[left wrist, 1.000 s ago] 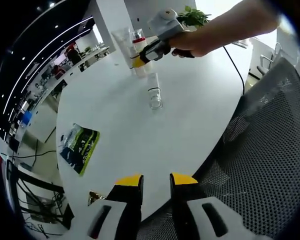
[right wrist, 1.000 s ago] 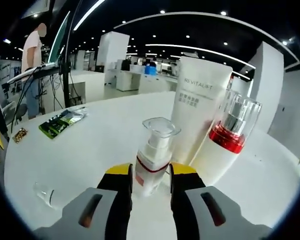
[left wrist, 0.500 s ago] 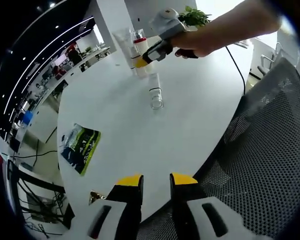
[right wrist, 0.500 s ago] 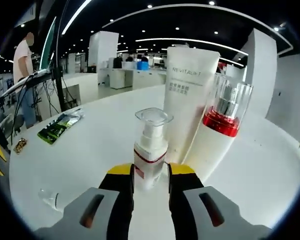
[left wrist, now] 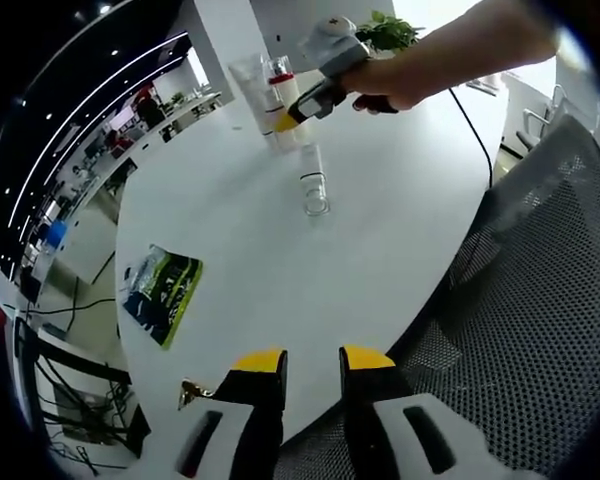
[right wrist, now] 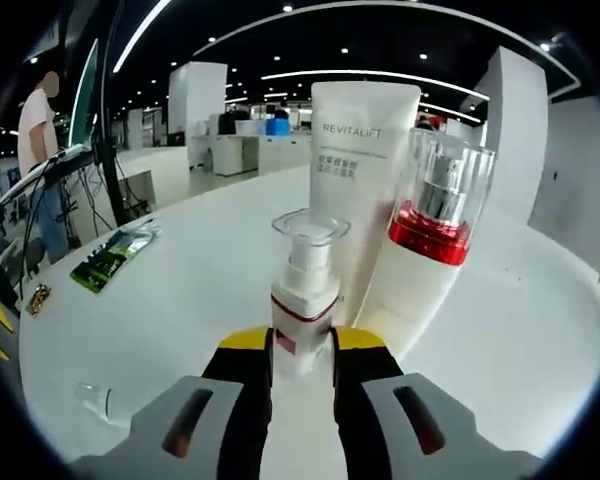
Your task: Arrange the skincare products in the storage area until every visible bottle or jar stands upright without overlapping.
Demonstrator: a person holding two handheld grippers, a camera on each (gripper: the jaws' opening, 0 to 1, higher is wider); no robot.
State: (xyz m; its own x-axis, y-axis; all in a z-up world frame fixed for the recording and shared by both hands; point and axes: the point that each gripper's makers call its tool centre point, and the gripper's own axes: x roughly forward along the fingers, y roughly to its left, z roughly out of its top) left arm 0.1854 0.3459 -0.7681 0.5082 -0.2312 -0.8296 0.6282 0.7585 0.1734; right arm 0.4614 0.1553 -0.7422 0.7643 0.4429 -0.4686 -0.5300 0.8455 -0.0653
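In the right gripper view my right gripper (right wrist: pixel 302 342) is shut on a small white pump bottle (right wrist: pixel 303 290) with a red band and a clear cap, held upright just above the white table (right wrist: pixel 180 300). Right behind it stand a white REVITALIFT tube (right wrist: pixel 360 190) and a white bottle with a red collar (right wrist: pixel 428 240). A clear bottle (right wrist: pixel 93 399) lies on its side at the lower left. In the left gripper view my left gripper (left wrist: pixel 305 362) hangs open over the table's near edge. The clear bottle (left wrist: pixel 311 182) lies mid-table, and the right gripper (left wrist: pixel 292 117) is by the tube (left wrist: pixel 250 88) at the far side.
A green packet (left wrist: pixel 161 287) and a small gold item (left wrist: pixel 189 393) lie near the table's left edge. A mesh office chair (left wrist: pixel 540 300) stands at the right, close to my left gripper. A potted plant (left wrist: pixel 385 35) is behind the hand. A person (right wrist: pixel 40 110) stands far off.
My right gripper's jaws have closed in on the small pump bottle, which now stands straighter and closer to the tube. The left gripper has stayed still.
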